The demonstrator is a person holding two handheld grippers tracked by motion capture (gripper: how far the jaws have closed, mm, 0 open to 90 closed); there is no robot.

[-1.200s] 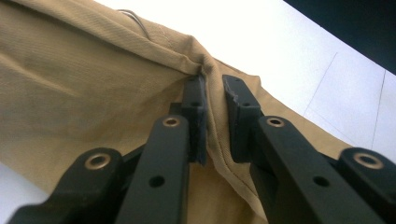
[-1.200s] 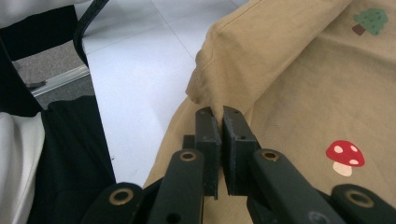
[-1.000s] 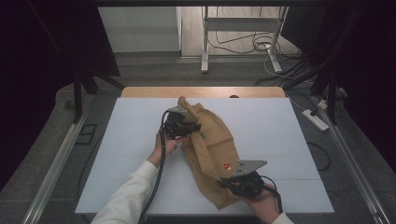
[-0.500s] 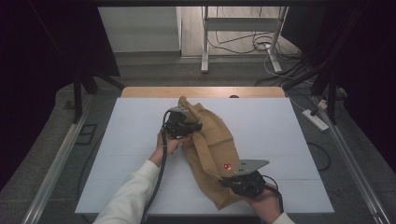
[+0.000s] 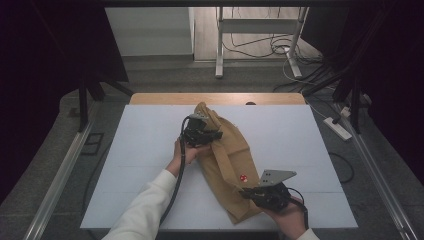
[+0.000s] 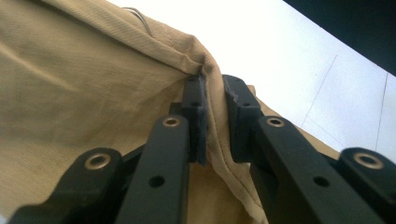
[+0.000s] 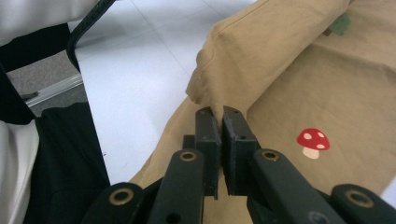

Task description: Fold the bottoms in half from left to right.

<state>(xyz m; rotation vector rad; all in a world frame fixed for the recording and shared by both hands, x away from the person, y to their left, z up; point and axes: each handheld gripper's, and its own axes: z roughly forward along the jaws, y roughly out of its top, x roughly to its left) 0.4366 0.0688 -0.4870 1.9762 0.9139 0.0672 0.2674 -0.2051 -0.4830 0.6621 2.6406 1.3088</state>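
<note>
Near right, the right claw [image 5: 246, 192] stays pinched on the tan cotton garment with a red mushroom patch [image 5: 227, 155]. Farther left, the left claw [image 5: 216, 136] still grips its seam. Almost nothing moved; the cloth lies mid-bench [image 5: 140, 150], awaiting a fold.

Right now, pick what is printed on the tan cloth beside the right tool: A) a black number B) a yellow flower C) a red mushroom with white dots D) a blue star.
C: a red mushroom with white dots sits on the cloth just beside the right tool.
</note>
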